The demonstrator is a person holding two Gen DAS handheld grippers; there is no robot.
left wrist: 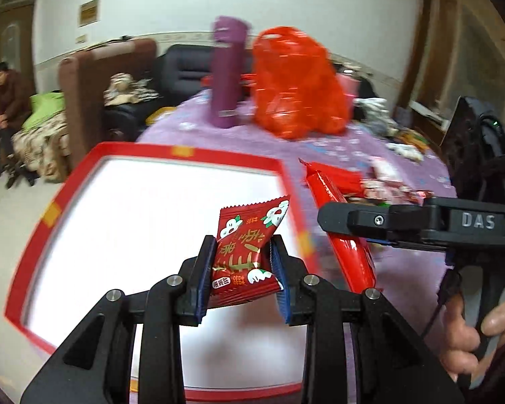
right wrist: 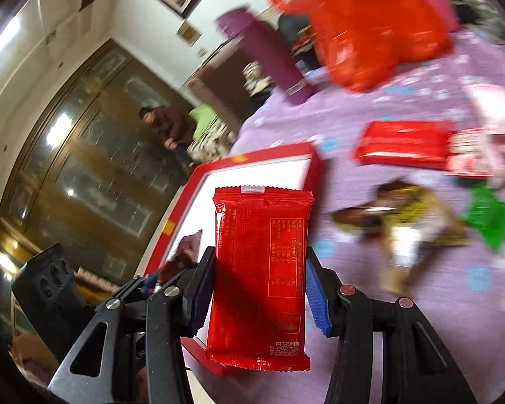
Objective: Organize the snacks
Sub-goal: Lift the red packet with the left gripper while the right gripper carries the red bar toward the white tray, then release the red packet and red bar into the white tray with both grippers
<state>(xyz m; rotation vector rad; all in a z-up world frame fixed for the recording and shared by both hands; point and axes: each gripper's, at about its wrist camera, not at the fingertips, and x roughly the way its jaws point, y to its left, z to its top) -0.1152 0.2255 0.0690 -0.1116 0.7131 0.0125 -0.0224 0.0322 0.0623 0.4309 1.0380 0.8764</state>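
My left gripper is shut on a small red candy packet with white flower prints, held above the white inside of a red-rimmed box. My right gripper is shut on a long red snack packet, back side up, held over the box's near corner. In the left wrist view the right gripper comes in from the right with that red packet hanging beside the box's right rim. The left gripper shows at lower left in the right wrist view.
On the purple tablecloth stand a purple flask and a red plastic bag behind the box. Loose snacks lie to the right: a red packet, pink-white packets, a green one, a yellow-brown one. A person sits far left.
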